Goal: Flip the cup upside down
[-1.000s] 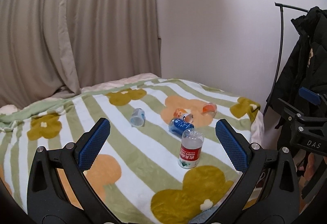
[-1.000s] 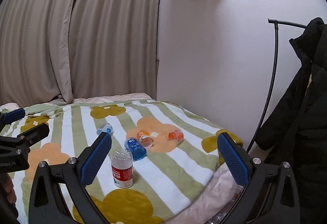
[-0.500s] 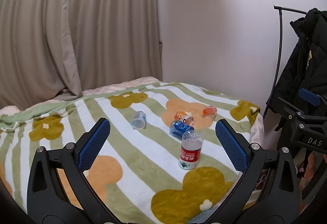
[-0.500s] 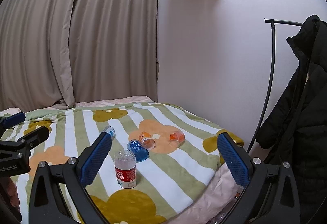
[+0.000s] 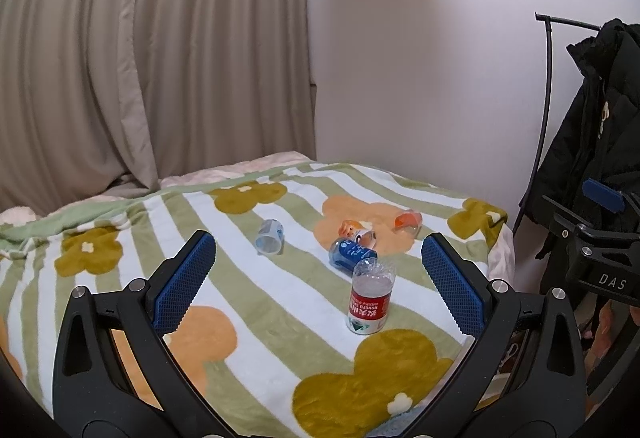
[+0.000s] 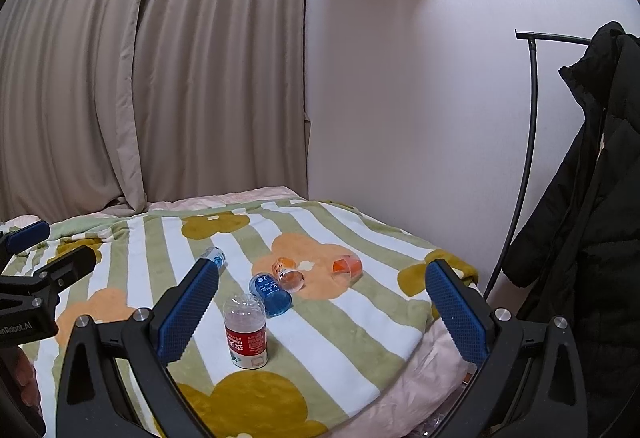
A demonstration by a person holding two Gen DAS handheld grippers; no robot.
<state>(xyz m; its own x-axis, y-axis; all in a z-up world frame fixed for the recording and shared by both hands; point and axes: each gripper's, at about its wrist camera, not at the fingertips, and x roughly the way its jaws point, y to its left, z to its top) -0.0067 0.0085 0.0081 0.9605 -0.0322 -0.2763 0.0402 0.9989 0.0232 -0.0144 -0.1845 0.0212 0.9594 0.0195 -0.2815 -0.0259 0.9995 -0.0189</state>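
Several cups lie on their sides on a striped flower blanket (image 5: 280, 318): a clear bluish cup (image 5: 270, 237) (image 6: 215, 258), a blue cup (image 5: 349, 253) (image 6: 269, 294), a clear cup with an orange print (image 5: 357, 232) (image 6: 288, 273) and an orange cup (image 5: 408, 221) (image 6: 347, 266). A clear cup with a red label (image 5: 369, 296) (image 6: 245, 331) stands upside down in front. My left gripper (image 5: 318, 284) and right gripper (image 6: 322, 312) are open and empty, held above and short of the cups.
The blanket covers a bed (image 6: 400, 390) whose right edge drops off near a coat rack (image 6: 530, 142) with a black coat (image 6: 592, 238). Beige curtains (image 5: 140, 58) and a white wall (image 5: 420, 78) stand behind.
Both grippers have risen and tilted up a little, so the cups sit lower in both views. Nothing on the blanket moved.
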